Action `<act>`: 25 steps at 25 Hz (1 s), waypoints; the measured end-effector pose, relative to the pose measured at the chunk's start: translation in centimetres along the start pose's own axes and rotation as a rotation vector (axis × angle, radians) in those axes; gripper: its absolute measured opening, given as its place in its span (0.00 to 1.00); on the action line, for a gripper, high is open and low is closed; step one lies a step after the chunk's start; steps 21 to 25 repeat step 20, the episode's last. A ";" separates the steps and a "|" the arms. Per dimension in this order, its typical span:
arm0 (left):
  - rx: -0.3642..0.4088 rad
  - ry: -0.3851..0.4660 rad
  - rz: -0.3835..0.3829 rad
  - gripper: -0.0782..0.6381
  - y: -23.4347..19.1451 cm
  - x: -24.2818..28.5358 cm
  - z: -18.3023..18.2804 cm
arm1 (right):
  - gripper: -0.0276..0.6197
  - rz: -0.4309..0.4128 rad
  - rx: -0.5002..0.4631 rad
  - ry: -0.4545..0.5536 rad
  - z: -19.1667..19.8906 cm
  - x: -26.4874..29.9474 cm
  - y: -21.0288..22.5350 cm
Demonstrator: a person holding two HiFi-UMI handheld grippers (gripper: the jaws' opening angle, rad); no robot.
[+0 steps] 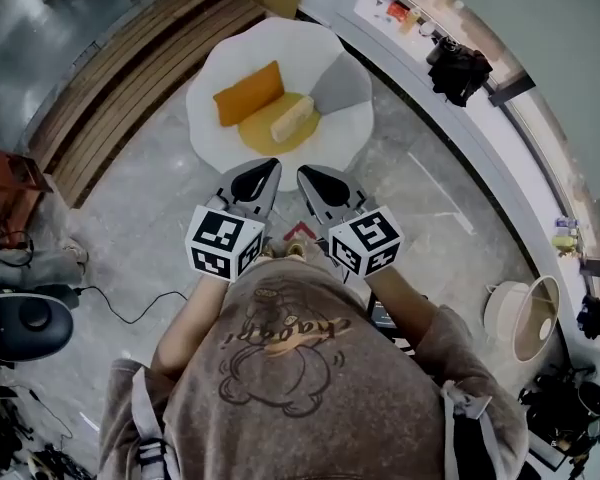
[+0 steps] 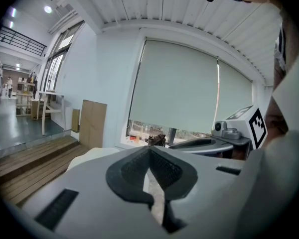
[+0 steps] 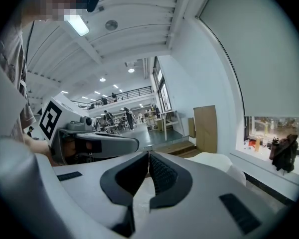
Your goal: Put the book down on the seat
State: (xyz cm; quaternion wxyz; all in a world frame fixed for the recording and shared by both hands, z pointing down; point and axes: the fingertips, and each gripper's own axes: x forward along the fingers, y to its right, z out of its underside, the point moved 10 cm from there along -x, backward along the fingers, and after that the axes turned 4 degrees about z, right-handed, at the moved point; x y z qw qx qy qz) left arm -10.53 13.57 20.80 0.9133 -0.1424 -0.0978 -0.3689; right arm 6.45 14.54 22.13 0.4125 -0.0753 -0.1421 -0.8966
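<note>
A pale book (image 1: pixel 291 119) lies on the yellow seat pad (image 1: pixel 261 134) of a white shell chair (image 1: pixel 350 138), beside an orange cushion (image 1: pixel 248 92) and a grey one (image 1: pixel 340 88). My left gripper (image 1: pixel 271 165) and right gripper (image 1: pixel 305 171) hover side by side just in front of the chair, close to the person's chest. Both are shut with nothing between the pads. In the left gripper view the left gripper (image 2: pixel 149 148) has its jaws meeting at the tips, and the right gripper (image 3: pixel 148 153) looks the same in the right gripper view. Neither touches the book.
Wooden steps (image 1: pixel 130 68) run along the left of the chair. A black round device (image 1: pixel 25 323) with a cable sits on the floor at the left. A white round lamp (image 1: pixel 520 318) stands at the right. A dark bag (image 1: pixel 458 68) rests on the window ledge.
</note>
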 end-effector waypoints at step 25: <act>-0.003 0.014 -0.022 0.12 0.1 1.0 -0.2 | 0.07 -0.056 -0.039 0.013 -1.1 0.7 1.7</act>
